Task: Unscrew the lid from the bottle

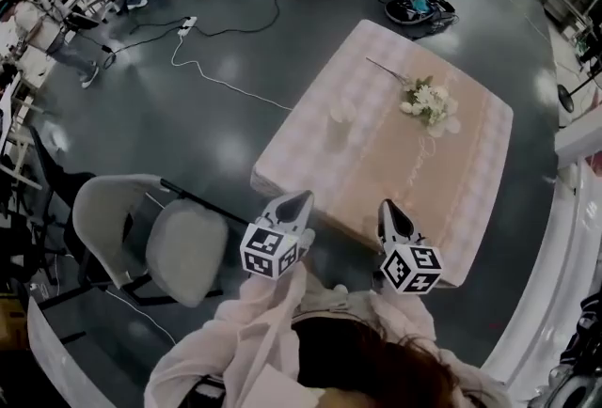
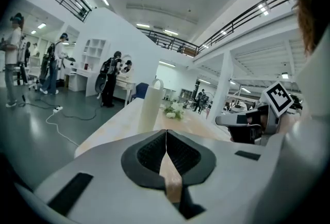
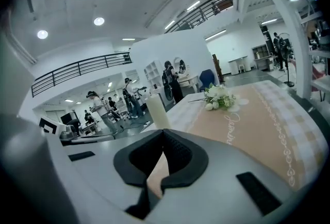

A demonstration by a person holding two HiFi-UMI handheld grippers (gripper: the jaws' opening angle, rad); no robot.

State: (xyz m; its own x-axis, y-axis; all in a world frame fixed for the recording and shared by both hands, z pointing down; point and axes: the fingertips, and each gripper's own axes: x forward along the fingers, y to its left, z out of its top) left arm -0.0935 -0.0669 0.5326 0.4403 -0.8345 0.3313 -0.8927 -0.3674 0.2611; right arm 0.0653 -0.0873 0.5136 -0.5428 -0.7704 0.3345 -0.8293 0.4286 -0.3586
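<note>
A tall cream-white bottle point(image 1: 340, 111) stands upright near the left edge of the cloth-covered table point(image 1: 470, 209). It shows ahead in the left gripper view as the bottle point(image 2: 150, 107), topped by a lid with a loop point(image 2: 157, 82), and as the bottle point(image 3: 158, 110) in the right gripper view. My left gripper point(image 1: 297, 201) is at the table's near left corner, shut and empty, as its own view of the left gripper point(image 2: 166, 134) shows. My right gripper point(image 1: 388, 209) hovers over the near edge, and the right gripper point(image 3: 163, 136) is shut on nothing. Both are well short of the bottle.
A bunch of white flowers point(image 1: 428, 103) lies on the table beyond the bottle. A grey chair point(image 1: 160, 242) stands left of the table. Cables point(image 1: 202, 68) run over the floor, a dark bag point(image 1: 419, 9) lies past the far corner, and people stand at the far left.
</note>
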